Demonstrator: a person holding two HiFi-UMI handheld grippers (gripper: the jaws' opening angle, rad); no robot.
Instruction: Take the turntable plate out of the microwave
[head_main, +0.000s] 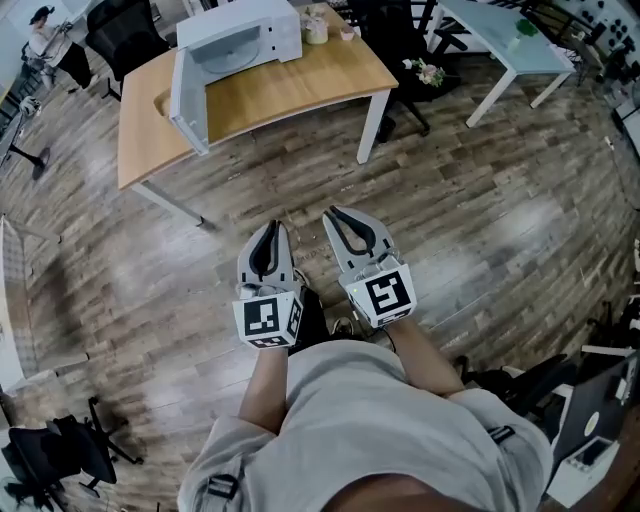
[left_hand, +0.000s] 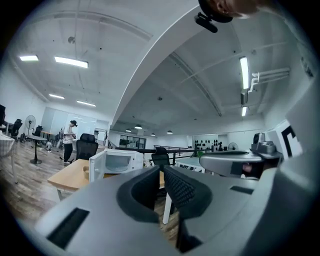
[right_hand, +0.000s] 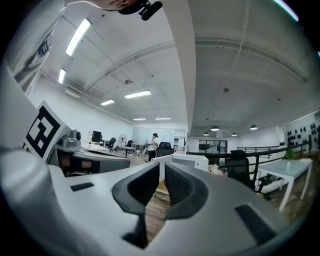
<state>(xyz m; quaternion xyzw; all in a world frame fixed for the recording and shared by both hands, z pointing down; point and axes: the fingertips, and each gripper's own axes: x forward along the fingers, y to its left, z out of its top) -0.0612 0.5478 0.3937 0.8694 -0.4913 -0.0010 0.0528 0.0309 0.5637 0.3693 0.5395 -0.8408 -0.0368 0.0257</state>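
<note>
The microwave (head_main: 243, 36) stands at the far edge of a wooden table (head_main: 300, 85), about midway along it. Its door (head_main: 188, 97) is swung wide open toward the table's left side. Inside the open cavity lies a pale round shape that appears to be the turntable plate (head_main: 232, 58), though it is small and far off in the head view. The person stands on the wooden floor (head_main: 480, 250), well back from the table's near edge, with both grippers held level in front of the body and pointing toward the table. The left gripper (head_main: 270, 232) has its jaws drawn nearly together, with only a thin slit between the ribbed pads and nothing in it. The right gripper (head_main: 338, 215), just beside it, is equally narrow and also empty. Both are well apart from the microwave.
</note>
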